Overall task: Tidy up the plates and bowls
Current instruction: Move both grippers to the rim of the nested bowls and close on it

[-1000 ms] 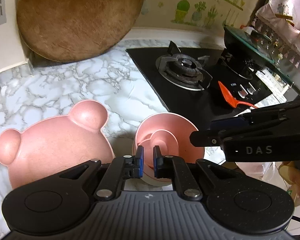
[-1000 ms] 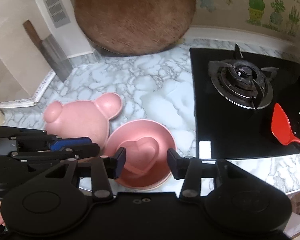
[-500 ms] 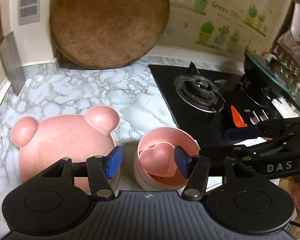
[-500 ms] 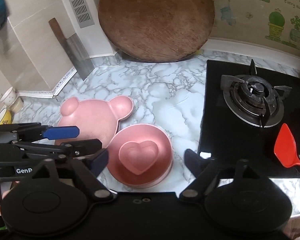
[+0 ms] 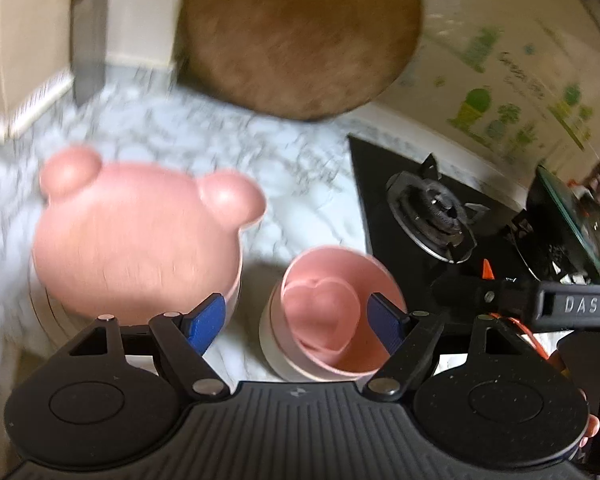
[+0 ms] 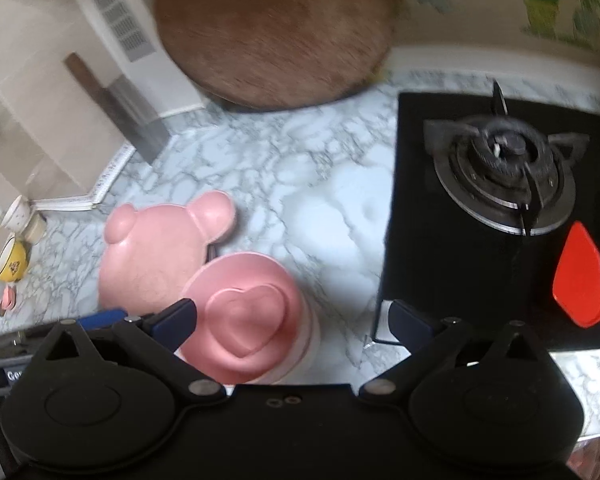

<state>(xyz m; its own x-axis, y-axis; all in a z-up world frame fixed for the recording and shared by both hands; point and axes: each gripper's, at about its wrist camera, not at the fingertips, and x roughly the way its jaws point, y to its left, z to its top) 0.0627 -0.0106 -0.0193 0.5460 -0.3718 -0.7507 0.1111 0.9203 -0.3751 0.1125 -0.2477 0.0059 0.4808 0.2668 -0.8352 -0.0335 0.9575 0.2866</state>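
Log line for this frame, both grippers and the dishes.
left gripper: open, empty | right gripper: open, empty | heart dish: nested in round bowl | bear plate: beside bowl

Bare marble countertop (image 6: 320,184) between bear plate (image 6: 156,256) and hob (image 6: 480,200)

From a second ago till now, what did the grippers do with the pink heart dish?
The left gripper let go of the heart dish and opened wide. The right gripper opened wider too. Both pulled back and up. The heart dish stayed in the round bowl; the bear plate stayed beside it.
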